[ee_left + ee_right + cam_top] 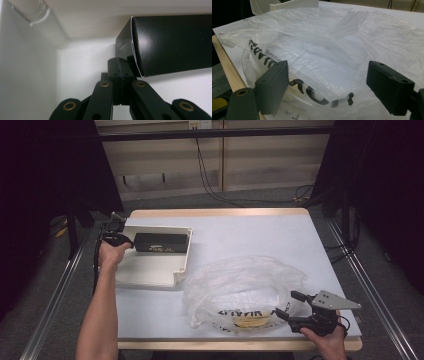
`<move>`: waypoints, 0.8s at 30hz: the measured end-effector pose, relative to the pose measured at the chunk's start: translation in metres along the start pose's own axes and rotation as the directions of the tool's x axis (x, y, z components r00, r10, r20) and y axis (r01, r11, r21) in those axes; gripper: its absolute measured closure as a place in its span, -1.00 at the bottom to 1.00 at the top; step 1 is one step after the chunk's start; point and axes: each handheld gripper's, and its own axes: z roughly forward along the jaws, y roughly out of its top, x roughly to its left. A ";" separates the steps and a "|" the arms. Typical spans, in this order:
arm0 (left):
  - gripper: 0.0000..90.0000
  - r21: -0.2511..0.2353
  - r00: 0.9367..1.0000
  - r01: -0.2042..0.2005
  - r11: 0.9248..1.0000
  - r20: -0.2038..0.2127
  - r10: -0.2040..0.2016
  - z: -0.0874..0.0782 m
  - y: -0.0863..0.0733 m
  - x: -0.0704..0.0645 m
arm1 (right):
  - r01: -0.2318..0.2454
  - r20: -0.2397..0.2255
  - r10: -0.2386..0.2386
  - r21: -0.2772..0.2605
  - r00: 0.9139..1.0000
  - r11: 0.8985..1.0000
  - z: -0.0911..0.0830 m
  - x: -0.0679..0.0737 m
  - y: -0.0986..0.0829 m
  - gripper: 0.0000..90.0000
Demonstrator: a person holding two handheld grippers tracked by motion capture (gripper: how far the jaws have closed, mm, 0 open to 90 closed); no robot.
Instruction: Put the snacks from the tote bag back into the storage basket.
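Left gripper (131, 243) near counter's left edge, jaws clenched together at end of black box (161, 242); grasp on box flap can't be confirmed. Box lies in white tray (150, 270), far-left part of counter (250, 235). Right gripper (287, 306) at near-right corner, jaws released, spread around edge of plastic bag (240, 285).

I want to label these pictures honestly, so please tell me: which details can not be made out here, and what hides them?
- Contents of the crumpled clear plastic bag: high view and right gripper view, the cloudy film blurs what lies inside.
- Black lettering on that bag: folds break it up; unreadable.
- Label on the long black box in the cream tray: high view, too small.
- Left gripper: jaws together at the box's end; whether they pinch its flap is hidden.
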 end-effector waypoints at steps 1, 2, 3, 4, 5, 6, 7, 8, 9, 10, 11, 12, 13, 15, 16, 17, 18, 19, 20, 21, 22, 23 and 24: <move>1.00 -0.002 1.000 0.007 1.000 -0.001 -0.007 0.001 0.000 -0.001 | 0.000 0.000 0.000 -0.001 1.000 1.000 0.000 0.000 0.000 -0.60; 1.00 -0.002 1.000 0.002 1.000 -0.006 -0.002 0.001 0.000 0.000 | 0.000 0.000 0.000 -0.002 1.000 1.000 0.000 0.000 0.000 -0.60; 1.00 -0.003 1.000 0.004 1.000 -0.006 -0.004 0.002 0.000 0.000 | -0.001 0.001 0.001 -0.003 1.000 1.000 0.000 0.000 0.000 -0.60; 1.00 0.003 1.000 0.006 1.000 -0.003 -0.006 0.002 0.000 0.000 | -0.005 0.001 0.005 -0.004 1.000 1.000 0.000 0.000 0.000 -0.60; 1.00 0.005 1.000 0.009 1.000 -0.003 -0.009 0.003 0.000 0.000 | -0.007 0.002 0.007 -0.004 1.000 1.000 0.000 0.000 0.000 -0.60; 1.00 0.007 1.000 0.009 1.000 -0.005 -0.009 0.004 0.000 0.001 | -0.005 0.001 0.005 -0.005 1.000 1.000 0.000 0.000 0.000 -0.60; 1.00 0.009 1.000 0.006 1.000 -0.006 -0.006 0.005 -0.001 0.001 | -0.002 0.000 0.002 -0.005 1.000 1.000 0.000 0.000 0.000 -0.60; 1.00 0.011 1.000 0.004 1.000 -0.008 -0.004 0.006 -0.001 0.001 | -0.001 -0.004 0.001 -0.004 1.000 1.000 0.000 0.000 0.000 -0.60; 1.00 0.016 1.000 0.006 1.000 -0.010 -0.006 0.007 -0.002 0.001 | -0.006 -0.004 0.006 -0.002 1.000 1.000 0.000 0.001 0.000 -0.61; 1.00 0.017 1.000 0.007 1.000 -0.007 -0.007 0.008 -0.002 0.002 | 0.001 -0.004 -0.001 0.000 1.000 1.000 0.000 0.001 0.000 -0.61; 1.00 0.007 1.000 0.008 1.000 -0.005 -0.008 0.007 -0.002 0.002 | -0.001 -0.004 0.001 -0.002 1.000 1.000 0.000 0.001 0.000 -0.61; 1.00 0.003 1.000 0.005 1.000 -0.004 -0.005 0.008 -0.002 0.002 | 0.002 -0.004 -0.002 -0.002 1.000 1.000 0.000 0.001 0.000 -0.61; 1.00 0.011 1.000 -0.003 1.000 -0.002 0.003 0.007 -0.002 0.003 | -0.003 -0.006 0.003 -0.002 1.000 1.000 0.000 0.001 0.000 -0.61; 1.00 0.004 1.000 0.005 1.000 -0.002 -0.005 0.008 -0.002 0.003 | 0.000 -0.004 0.000 -0.002 1.000 1.000 0.000 0.001 0.000 -0.61; 1.00 0.007 1.000 0.003 1.000 -0.004 -0.003 0.009 -0.002 0.003 | -0.002 -0.005 0.002 -0.001 1.000 1.000 0.000 0.001 0.000 -0.61; 1.00 0.008 1.000 0.005 1.000 -0.005 -0.005 0.009 -0.002 0.003 | -0.001 -0.006 0.001 -0.001 1.000 1.000 0.001 0.001 0.000 -0.61; 1.00 0.009 1.000 0.000 1.000 -0.003 0.000 0.009 -0.001 0.003 | -0.001 -0.006 0.001 -0.001 1.000 1.000 0.001 0.001 0.000 -0.61; 1.00 0.000 1.000 0.004 1.000 -0.004 -0.004 0.009 -0.002 0.003 | 0.000 -0.008 0.000 -0.002 1.000 1.000 0.001 0.001 0.000 -0.61; 0.99 -0.004 1.000 0.012 1.000 -0.002 -0.012 0.009 -0.001 0.003 | 0.000 -0.007 0.000 -0.003 1.000 1.000 0.001 0.001 0.000 -0.61; 1.00 -0.008 1.000 0.017 1.000 -0.006 -0.017 0.010 -0.001 0.003 | 0.004 -0.010 -0.004 -0.001 1.000 1.000 0.001 0.000 0.000 -0.61; 1.00 -0.005 1.000 0.016 1.000 -0.009 -0.016 0.010 -0.002 0.002 | -0.002 -0.011 0.002 -0.003 1.000 1.000 0.001 0.000 0.000 -0.61; 1.00 -0.011 1.000 0.003 1.000 -0.014 -0.003 0.010 -0.002 0.003 | 0.000 -0.011 0.000 -0.002 1.000 1.000 0.000 0.000 0.000 -0.61; 1.00 -0.012 1.000 0.003 1.000 -0.014 -0.003 0.010 -0.002 0.002 | 0.000 -0.008 0.000 0.000 1.000 1.000 0.000 0.000 0.000 -0.61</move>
